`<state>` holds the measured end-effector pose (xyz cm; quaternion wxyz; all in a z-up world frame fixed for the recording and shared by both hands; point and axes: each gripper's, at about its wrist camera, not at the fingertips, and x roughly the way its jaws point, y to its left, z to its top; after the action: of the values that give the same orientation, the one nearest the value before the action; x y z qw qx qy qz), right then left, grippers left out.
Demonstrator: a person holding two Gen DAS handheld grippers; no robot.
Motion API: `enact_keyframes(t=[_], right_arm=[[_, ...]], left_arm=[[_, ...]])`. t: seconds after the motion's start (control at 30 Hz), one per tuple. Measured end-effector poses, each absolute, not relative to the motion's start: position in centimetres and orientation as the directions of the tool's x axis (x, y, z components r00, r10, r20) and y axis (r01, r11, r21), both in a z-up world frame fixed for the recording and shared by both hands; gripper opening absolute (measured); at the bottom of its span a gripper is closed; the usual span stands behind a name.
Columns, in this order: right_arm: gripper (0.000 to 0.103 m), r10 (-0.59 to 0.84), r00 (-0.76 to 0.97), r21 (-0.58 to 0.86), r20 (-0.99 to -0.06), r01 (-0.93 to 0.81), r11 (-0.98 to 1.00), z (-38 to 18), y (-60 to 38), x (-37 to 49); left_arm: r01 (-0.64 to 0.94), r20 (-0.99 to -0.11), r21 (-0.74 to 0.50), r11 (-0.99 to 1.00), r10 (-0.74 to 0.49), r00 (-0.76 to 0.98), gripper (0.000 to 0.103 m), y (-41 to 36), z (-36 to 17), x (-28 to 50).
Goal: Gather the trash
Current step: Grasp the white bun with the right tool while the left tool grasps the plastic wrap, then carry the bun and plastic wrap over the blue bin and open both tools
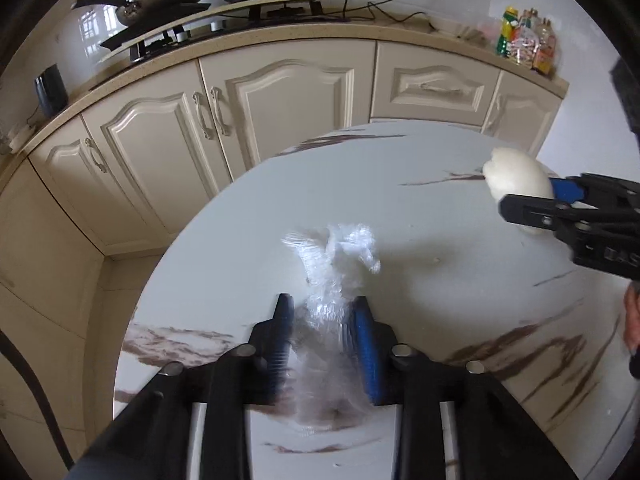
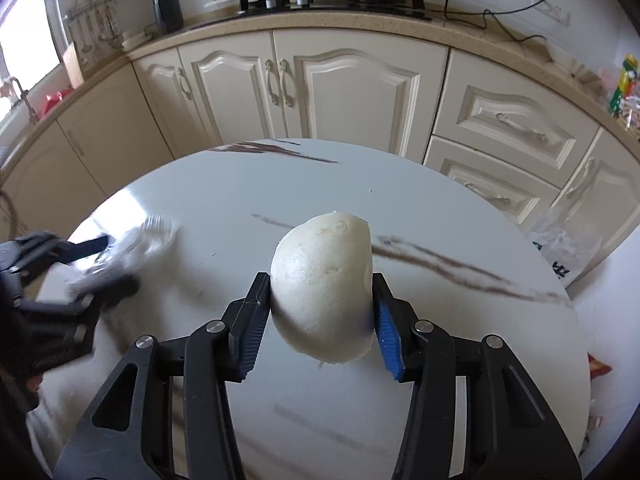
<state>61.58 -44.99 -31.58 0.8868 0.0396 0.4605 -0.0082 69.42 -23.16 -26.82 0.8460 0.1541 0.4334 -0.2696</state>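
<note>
Left claw clamps crumpled clear plastic wrap, its lower part blurred between the fingers. Right claw grips a white bun, underside hidden, above the desk.

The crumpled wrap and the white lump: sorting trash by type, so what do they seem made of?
Crumpled wrap: thin clear plastic film, glossy; it is see-through and creased. White lump: probably a steamed bun or dough, matte, with a finely pitted, dented surface.
</note>
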Motion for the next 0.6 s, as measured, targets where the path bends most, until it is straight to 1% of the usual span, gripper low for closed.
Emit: enact_keyframes(t=[0.1, 0.27, 0.4, 0.5, 0.6], right_arm=[[0.047, 0.040, 0.589, 0.079, -0.807, 0.040, 0.996, -30.4, -44.6, 59.8], [0.046, 0.062, 0.621, 0.086, -0.782, 0.010, 0.996, -28.0, -43.0, 57.0], [0.047, 0.093, 0.661, 0.107, -0.745, -0.019, 0.994, -25.6, -41.0, 54.4], [0.047, 0.115, 0.692, 0.114, -0.713, -0.047, 0.992, -23.6, -39.1, 52.3], [0.047, 0.147, 0.724, 0.116, -0.674, -0.092, 0.989, -21.2, -36.3, 49.9]], left_arm=[[0.600, -0.820, 0.018, 0.800, -0.331, 0.466, 0.020, -23.1, -26.6, 68.7], [0.589, -0.782, -0.018, 0.808, -0.379, 0.496, 0.020, -21.6, -23.9, 66.1], [0.581, -0.721, -0.045, 0.813, -0.429, 0.544, 0.020, -19.5, -19.9, 62.7], [0.563, -0.657, -0.048, 0.825, -0.451, 0.604, 0.020, -17.4, -16.7, 58.9], [0.545, -0.607, -0.063, 0.836, -0.465, 0.644, 0.020, -15.0, -14.8, 55.5]])
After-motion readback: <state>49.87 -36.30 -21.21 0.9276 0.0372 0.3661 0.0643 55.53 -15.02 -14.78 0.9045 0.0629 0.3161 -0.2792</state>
